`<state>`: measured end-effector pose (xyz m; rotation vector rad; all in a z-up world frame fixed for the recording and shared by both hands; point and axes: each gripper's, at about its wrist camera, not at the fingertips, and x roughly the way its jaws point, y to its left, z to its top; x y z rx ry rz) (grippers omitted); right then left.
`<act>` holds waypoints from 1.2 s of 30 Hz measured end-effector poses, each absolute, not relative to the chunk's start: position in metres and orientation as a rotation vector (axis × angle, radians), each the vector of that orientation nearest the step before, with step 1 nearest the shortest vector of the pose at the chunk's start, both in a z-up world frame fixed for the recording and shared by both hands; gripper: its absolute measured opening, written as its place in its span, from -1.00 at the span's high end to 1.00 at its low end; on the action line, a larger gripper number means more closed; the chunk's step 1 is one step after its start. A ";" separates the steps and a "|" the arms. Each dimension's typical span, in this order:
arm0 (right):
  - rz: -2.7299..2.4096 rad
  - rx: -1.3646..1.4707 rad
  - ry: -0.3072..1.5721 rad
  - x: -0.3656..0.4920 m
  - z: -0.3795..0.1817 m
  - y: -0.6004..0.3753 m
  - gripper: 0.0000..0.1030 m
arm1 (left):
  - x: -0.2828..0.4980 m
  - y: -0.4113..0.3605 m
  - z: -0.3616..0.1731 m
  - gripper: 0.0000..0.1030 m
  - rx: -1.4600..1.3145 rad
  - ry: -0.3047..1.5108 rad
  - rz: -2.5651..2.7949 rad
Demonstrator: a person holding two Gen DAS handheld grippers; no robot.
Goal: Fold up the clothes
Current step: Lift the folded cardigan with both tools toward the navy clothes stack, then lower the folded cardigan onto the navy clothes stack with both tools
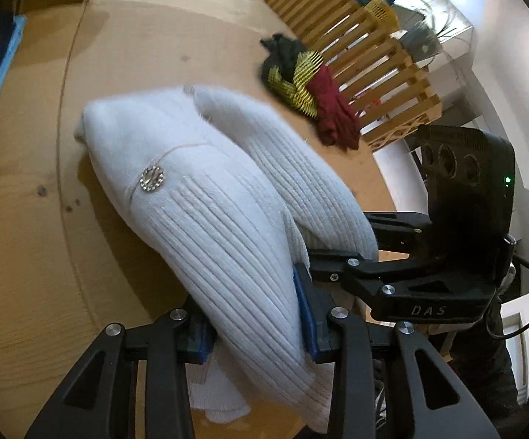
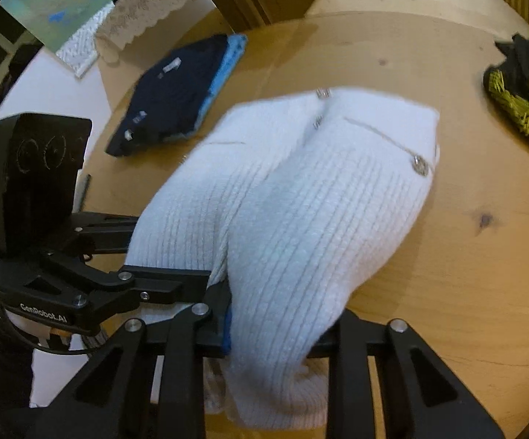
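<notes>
A white ribbed knit garment [image 1: 198, 197] with a rhinestone button [image 1: 152, 179] lies bunched in two lobes on the round wooden table [image 1: 26, 241]. Its near end is lifted. My left gripper [image 1: 255, 325] is shut on the near lobe, blue pads pressing into the knit. My right gripper [image 1: 341, 247] is shut on the other lobe just to the right. In the right wrist view the same garment [image 2: 319, 201] runs up from my right gripper [image 2: 282, 329], which pinches it. My left gripper [image 2: 173, 250] grips the lobe at the left.
A folded navy garment on a blue one [image 2: 176, 102] lies at the table's far left. A pile of dark, yellow and red clothes [image 1: 301, 87] sits by a wooden slatted rack [image 1: 366, 55]. A lace cloth [image 2: 154, 3] hangs beyond the table.
</notes>
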<state>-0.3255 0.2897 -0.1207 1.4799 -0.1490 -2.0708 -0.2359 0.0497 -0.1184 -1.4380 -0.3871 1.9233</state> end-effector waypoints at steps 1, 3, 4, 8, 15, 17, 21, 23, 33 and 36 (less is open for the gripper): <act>-2.081 1.465 -0.144 -0.328 -0.115 0.288 0.52 | -0.236 0.043 -0.111 0.34 -1.423 -0.387 1.934; -2.101 1.436 -0.118 -0.329 -0.102 0.279 0.53 | -0.237 0.026 -0.096 0.34 -1.395 -0.398 1.954; -2.111 1.420 -0.108 -0.327 -0.096 0.270 0.53 | -0.236 0.016 -0.089 0.34 -1.380 -0.407 1.965; -2.133 1.351 -0.069 -0.324 -0.065 0.247 0.53 | -0.236 -0.002 -0.061 0.34 -1.318 -0.404 2.020; -2.168 1.197 -0.013 -0.336 -0.002 0.194 0.53 | -0.239 -0.063 -0.002 0.34 -1.178 -0.414 2.149; -2.178 1.149 -0.002 -0.342 0.016 0.175 0.53 | -0.244 -0.087 0.015 0.34 -1.135 -0.412 2.193; -2.211 1.038 0.057 -0.362 0.042 0.116 0.53 | -0.260 -0.138 0.040 0.34 -1.071 -0.414 2.282; -2.214 0.998 0.067 -0.371 0.051 0.087 0.53 | -0.271 -0.163 0.046 0.34 -1.048 -0.413 2.328; -2.214 0.918 0.133 -0.425 0.031 -0.050 0.53 | -0.353 -0.261 0.003 0.34 -1.045 -0.346 2.453; -2.159 1.087 0.155 -0.448 -0.041 -0.070 0.53 | -0.381 -0.277 -0.083 0.31 -1.270 -0.382 2.387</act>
